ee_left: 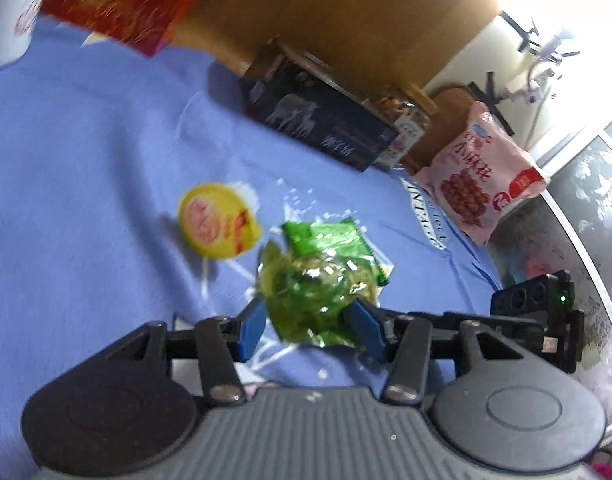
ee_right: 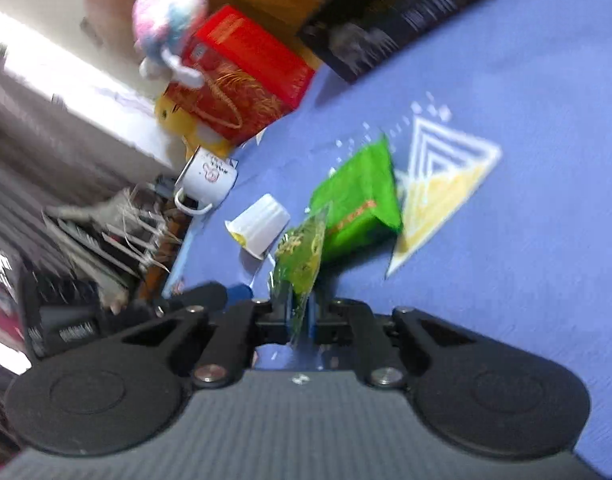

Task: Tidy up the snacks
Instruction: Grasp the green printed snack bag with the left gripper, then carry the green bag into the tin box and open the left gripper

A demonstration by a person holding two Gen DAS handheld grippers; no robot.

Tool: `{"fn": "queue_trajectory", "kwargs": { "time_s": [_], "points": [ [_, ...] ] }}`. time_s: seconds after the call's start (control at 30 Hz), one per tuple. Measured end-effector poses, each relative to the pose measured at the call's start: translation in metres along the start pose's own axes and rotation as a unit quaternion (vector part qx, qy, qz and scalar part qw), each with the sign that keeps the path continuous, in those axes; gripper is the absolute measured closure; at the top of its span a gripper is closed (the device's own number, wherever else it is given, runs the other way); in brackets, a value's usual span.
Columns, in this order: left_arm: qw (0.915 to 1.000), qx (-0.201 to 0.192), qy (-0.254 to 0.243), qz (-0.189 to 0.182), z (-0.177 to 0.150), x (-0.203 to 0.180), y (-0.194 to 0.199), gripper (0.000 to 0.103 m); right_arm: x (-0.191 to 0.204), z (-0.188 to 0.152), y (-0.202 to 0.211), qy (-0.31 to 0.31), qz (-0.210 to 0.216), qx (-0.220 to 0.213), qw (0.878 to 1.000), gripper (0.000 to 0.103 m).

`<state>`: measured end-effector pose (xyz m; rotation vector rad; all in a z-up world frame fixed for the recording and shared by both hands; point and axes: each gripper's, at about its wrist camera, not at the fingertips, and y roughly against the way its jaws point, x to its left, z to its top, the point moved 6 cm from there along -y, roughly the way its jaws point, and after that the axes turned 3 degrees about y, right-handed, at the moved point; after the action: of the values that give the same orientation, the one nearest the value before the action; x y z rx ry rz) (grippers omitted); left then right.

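My left gripper (ee_left: 306,320) is shut on a crinkly clear-green snack packet (ee_left: 314,288) and holds it above the blue cloth (ee_left: 86,152). A flat green packet (ee_left: 330,236) lies just beyond it, and a yellow-lidded jelly cup (ee_left: 218,222) lies to its left. My right gripper (ee_right: 302,312) is shut on the edge of a thin green-and-yellow packet (ee_right: 302,248), which stands on edge. Beyond it lie a green packet (ee_right: 362,200) and the jelly cup (ee_right: 262,224) on its side.
A dark box (ee_left: 318,120), a nut jar (ee_left: 402,116) and a pink snack bag (ee_left: 478,172) sit at the cloth's far edge. A red gift box (ee_right: 246,76), plush toy (ee_right: 170,12) and white mug (ee_right: 208,180) stand at the left. The table edge (ee_left: 586,232) curves on the right.
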<state>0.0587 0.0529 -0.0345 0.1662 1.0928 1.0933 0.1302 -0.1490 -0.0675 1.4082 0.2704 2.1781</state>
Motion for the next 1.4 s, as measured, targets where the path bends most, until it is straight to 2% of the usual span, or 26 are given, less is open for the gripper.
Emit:
{"fn": "queue_trajectory", "kwargs": {
  "time_s": [0.1, 0.2, 0.33, 0.4, 0.47, 0.5, 0.53, 0.73, 0.87, 0.97, 1.1, 1.2, 1.4],
  "points": [
    [0.9997, 0.004, 0.020, -0.013, -0.004, 0.006, 0.001, 0.048, -0.015, -0.005, 0.008, -0.097, 0.051, -0.004, 0.994, 0.097],
    [0.9984, 0.006, 0.043, -0.036, -0.004, 0.009, 0.000, 0.047, -0.023, -0.009, 0.017, -0.179, 0.117, -0.009, 0.977, 0.097],
    [0.9939, 0.015, 0.073, -0.081, -0.002, 0.005, -0.004, 0.042, -0.024, -0.012, 0.032, -0.222, 0.175, -0.022, 0.959, 0.097],
    [0.9904, 0.017, 0.085, -0.108, -0.001, 0.001, -0.005, 0.043, -0.021, -0.010, 0.040, -0.216, 0.182, -0.030, 0.959, 0.097],
    [0.9889, 0.011, 0.086, -0.121, 0.003, -0.005, -0.005, 0.055, -0.018, -0.008, 0.044, -0.211, 0.190, -0.030, 0.959, 0.097],
    [0.9894, 0.008, 0.081, -0.121, 0.005, -0.009, -0.006, 0.073, -0.017, -0.007, 0.045, -0.208, 0.192, -0.031, 0.959, 0.097],
    [0.9897, 0.010, 0.075, -0.122, 0.008, -0.013, -0.008, 0.077, -0.016, -0.004, 0.046, -0.201, 0.191, -0.032, 0.960, 0.097],
    [0.9955, -0.002, 0.020, -0.092, 0.042, -0.042, -0.017, 0.078, -0.003, 0.026, 0.052, -0.127, 0.145, -0.057, 0.980, 0.097],
    [0.9962, -0.019, -0.040, -0.075, 0.085, -0.068, -0.033, 0.078, 0.018, 0.066, 0.057, -0.034, 0.090, -0.093, 0.991, 0.097],
    [0.9954, -0.025, -0.069, -0.062, 0.120, -0.081, -0.054, 0.078, 0.030, 0.103, 0.056, 0.041, 0.029, -0.121, 0.991, 0.096],
    [0.9935, -0.032, -0.105, -0.028, 0.170, -0.094, -0.098, 0.077, 0.032, 0.155, 0.044, 0.123, -0.056, -0.153, 0.979, 0.096],
    [0.9912, -0.039, -0.126, 0.003, 0.194, -0.096, -0.129, 0.077, 0.022, 0.191, 0.026, 0.167, -0.116, -0.166, 0.965, 0.095],
    [0.9878, -0.048, -0.132, 0.067, 0.219, -0.080, -0.176, 0.074, -0.002, 0.225, -0.022, 0.232, -0.204, -0.160, 0.937, 0.089]
  ]
}}
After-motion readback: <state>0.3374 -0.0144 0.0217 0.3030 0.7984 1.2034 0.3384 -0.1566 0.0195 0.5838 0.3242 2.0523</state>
